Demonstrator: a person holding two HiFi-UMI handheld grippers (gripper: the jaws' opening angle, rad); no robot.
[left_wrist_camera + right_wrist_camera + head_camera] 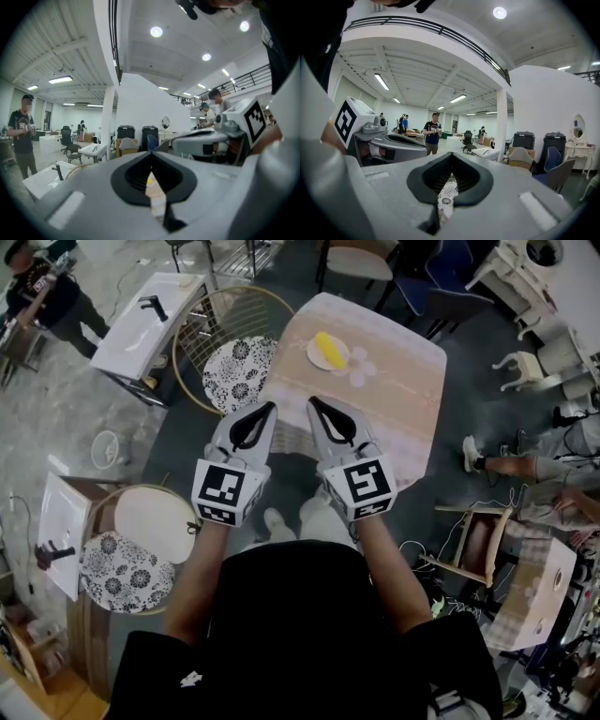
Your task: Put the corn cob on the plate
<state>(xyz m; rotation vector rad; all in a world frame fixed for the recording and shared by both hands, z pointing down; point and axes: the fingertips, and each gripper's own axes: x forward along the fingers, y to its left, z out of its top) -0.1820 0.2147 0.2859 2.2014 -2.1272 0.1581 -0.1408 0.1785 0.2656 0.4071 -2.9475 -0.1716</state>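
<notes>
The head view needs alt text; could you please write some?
A corn cob lies on a plate on a cloth-covered table. Nearer the camera, the left gripper and right gripper are held side by side, both shut and empty.

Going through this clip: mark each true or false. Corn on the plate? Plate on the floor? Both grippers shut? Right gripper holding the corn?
1. The corn lies on the plate. True.
2. The plate stands on the floor. False: it stands on the table.
3. The left gripper and the right gripper both have their jaws together. True.
4. The right gripper holds the corn. False: nothing is between its jaws, and it is short of the plate, not touching it.
</notes>
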